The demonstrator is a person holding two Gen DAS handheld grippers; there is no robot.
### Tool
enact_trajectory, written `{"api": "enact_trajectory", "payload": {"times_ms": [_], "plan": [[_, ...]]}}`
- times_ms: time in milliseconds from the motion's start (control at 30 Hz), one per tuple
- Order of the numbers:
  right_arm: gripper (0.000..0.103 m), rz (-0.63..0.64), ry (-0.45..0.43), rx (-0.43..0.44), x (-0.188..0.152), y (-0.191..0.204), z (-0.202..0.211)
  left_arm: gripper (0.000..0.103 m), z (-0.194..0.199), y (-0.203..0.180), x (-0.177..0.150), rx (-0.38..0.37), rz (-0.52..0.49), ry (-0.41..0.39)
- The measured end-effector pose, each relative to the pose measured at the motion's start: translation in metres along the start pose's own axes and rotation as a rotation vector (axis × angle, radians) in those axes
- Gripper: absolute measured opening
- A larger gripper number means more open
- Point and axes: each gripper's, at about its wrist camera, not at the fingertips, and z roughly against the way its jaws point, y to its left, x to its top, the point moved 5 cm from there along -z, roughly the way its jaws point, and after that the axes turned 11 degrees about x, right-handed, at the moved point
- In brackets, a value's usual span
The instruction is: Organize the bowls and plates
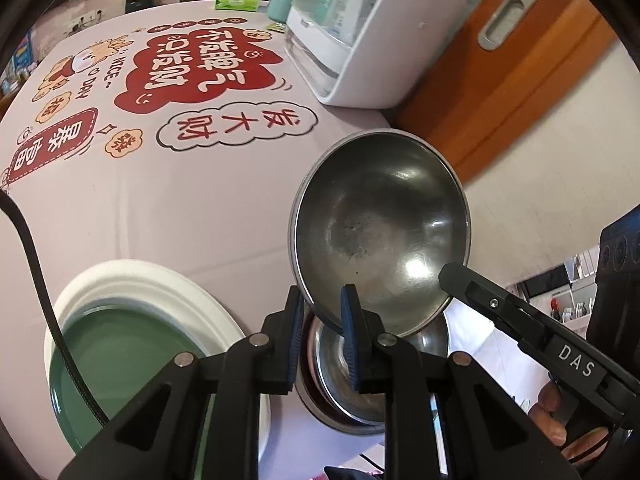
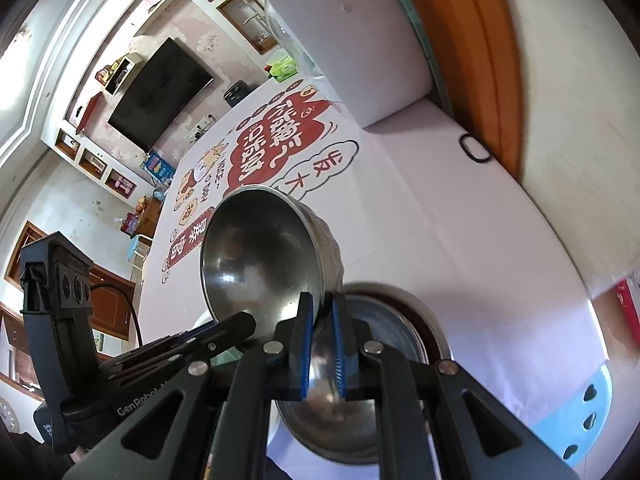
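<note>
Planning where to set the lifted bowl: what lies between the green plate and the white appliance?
Only bare printed tablecloth lies between the green plate and the white appliance, in the left wrist view.

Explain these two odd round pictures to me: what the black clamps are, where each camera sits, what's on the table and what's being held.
No robot here: a person holds a two-finger clamp in each hand, each with a fisheye camera looking along its fingers. The left gripper and the right gripper are both shut on the rim of one steel bowl, tilted above the table. Below it sits another steel bowl. Beside that lies a green plate on a white plate. The printed tablecloth also carries a white countertop appliance.
</note>
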Motion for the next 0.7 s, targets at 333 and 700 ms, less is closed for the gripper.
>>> {"api": "enact_trajectory", "payload": {"times_ms": [333,700], "plan": [[0.010,-0.038,0.008,-0.035,-0.033,-0.010,0.020,0.017,0.006,-0.016,-0.033,-0.012,-0.052,0.035],[0.013,-0.070,0.013,-0.064,-0.056,-0.018,0.033,0.018,0.006,-0.026,-0.056,-0.023,-0.103,0.080]]}}
